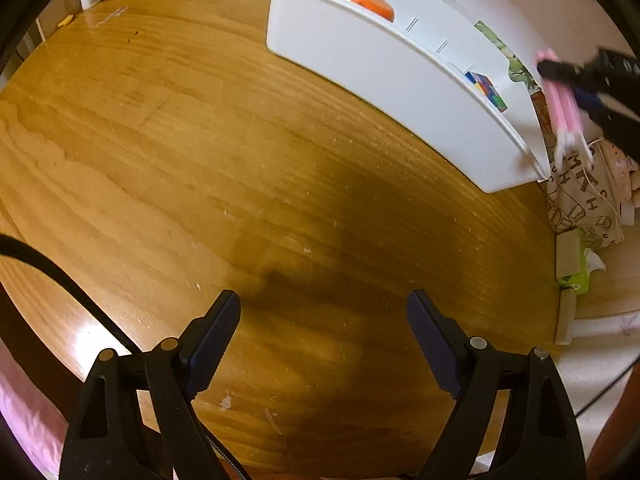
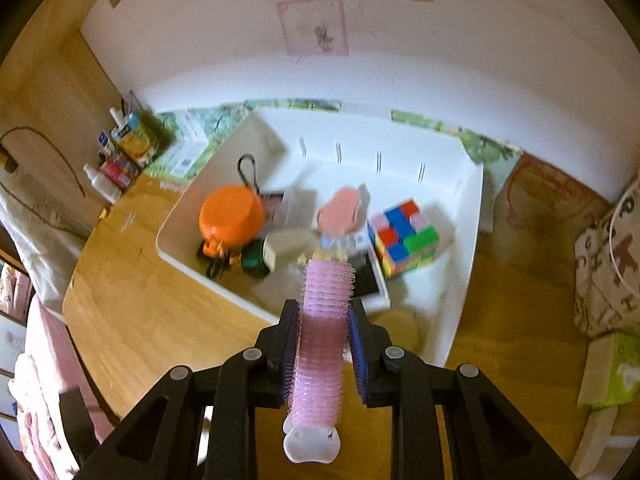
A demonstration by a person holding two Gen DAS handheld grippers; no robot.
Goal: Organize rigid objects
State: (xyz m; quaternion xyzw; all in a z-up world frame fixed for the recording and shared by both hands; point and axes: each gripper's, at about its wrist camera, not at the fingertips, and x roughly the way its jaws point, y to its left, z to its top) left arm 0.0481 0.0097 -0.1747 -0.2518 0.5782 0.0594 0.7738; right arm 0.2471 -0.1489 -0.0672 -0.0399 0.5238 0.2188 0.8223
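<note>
Wood-grain table; right hand-held gripper clamps bristly, seemingly cylindrical pink roller; left hand-held gripper gapes.

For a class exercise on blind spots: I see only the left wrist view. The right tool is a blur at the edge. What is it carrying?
Observer: The right tool is shut on a pink hair roller, held lengthwise between the fingers.
Operator: Where is it relative to the bin?
Observer: Above the near wall of the white bin.
Operator: I see an orange thing and a cube corner in there. Anything else?
Observer: Yes, a small toy truck sits below the orange lid, left of the colour cube.
</note>
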